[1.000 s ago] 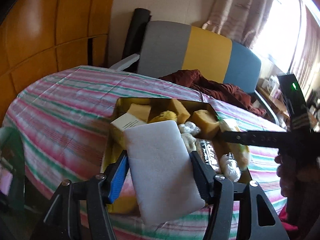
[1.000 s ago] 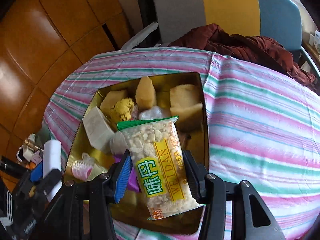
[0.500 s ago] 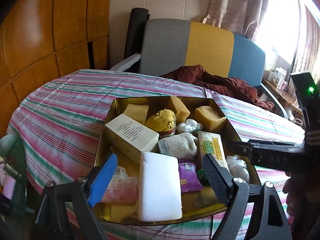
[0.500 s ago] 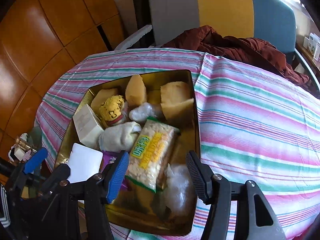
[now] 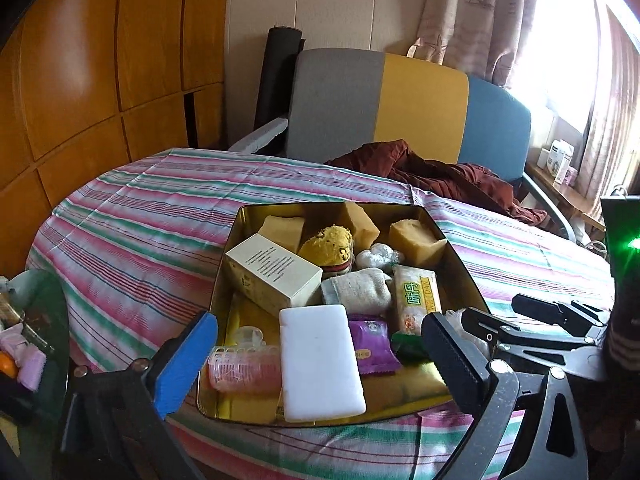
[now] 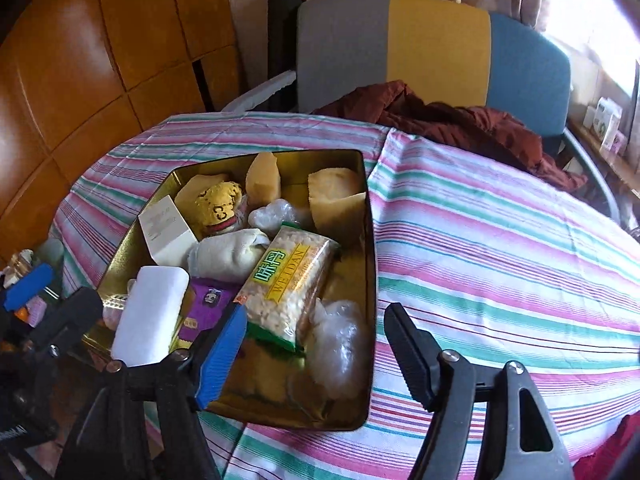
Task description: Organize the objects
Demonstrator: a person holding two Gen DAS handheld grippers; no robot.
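A gold tin [image 5: 224, 280] [image 6: 370, 280] sits on the striped tablecloth and holds several items. A white block [image 5: 320, 362] [image 6: 150, 314] lies at the tin's near edge. A WEIDAN snack pack [image 5: 416, 300] [image 6: 286, 284] lies beside a rolled cloth [image 5: 358, 292] [image 6: 224, 254], a cream box [image 5: 272, 274], a purple packet [image 5: 372, 346] and a pink roller [image 5: 244, 368]. My left gripper [image 5: 320, 364] is open and empty above the tin's near edge. My right gripper [image 6: 316, 356] is open and empty at the tin's near right corner.
The striped cloth [image 6: 500, 240] covers a round table. A grey, yellow and blue chair [image 5: 400, 108] with a dark red garment [image 5: 432, 172] stands behind it. A small side table with clutter [image 5: 20, 340] is at the left. Wooden panels line the left wall.
Both grippers let go of their loads and opened: the white block and the snack pack now lie in the tin. Both grippers have drawn back and up from the tin.
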